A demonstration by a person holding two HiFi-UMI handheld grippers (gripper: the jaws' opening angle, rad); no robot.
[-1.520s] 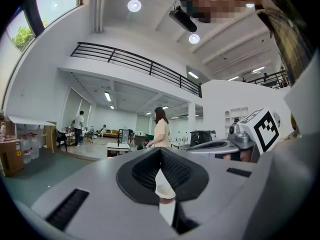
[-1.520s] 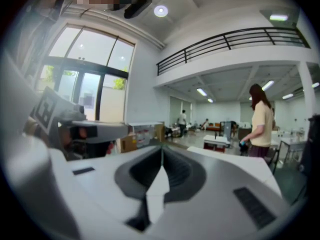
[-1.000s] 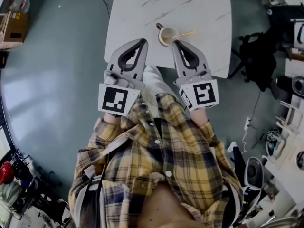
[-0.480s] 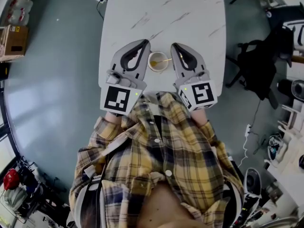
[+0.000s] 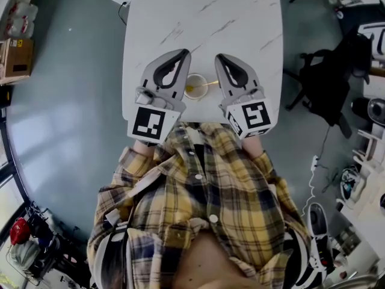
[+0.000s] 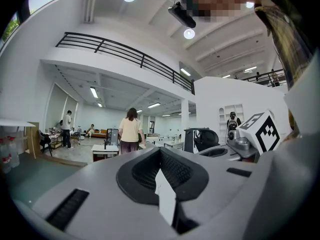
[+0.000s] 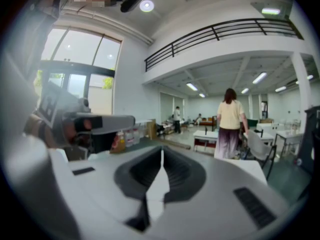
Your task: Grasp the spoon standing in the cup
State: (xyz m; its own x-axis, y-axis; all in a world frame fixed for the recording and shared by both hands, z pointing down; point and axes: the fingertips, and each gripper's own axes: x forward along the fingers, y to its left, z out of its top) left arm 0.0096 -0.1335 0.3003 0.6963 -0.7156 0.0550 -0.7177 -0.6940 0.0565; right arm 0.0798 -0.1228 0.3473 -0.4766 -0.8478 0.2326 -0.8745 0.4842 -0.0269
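We find both grippers held forward over the near edge of the white marbled table [image 5: 198, 17], side by side and angled slightly toward each other, with the left gripper [image 5: 181, 53] and the right gripper [image 5: 220, 58] each pointing away from the person. The cup [image 5: 195, 87] stands on the table between the two gripper bodies, touched by neither. The spoon [image 5: 209, 83] leans in it, handle toward the right gripper. Only the head view shows this. The gripper views show each pair of jaws closed together on nothing, facing a hall with a balcony railing [image 6: 125, 51] and a standing person [image 6: 130, 130].
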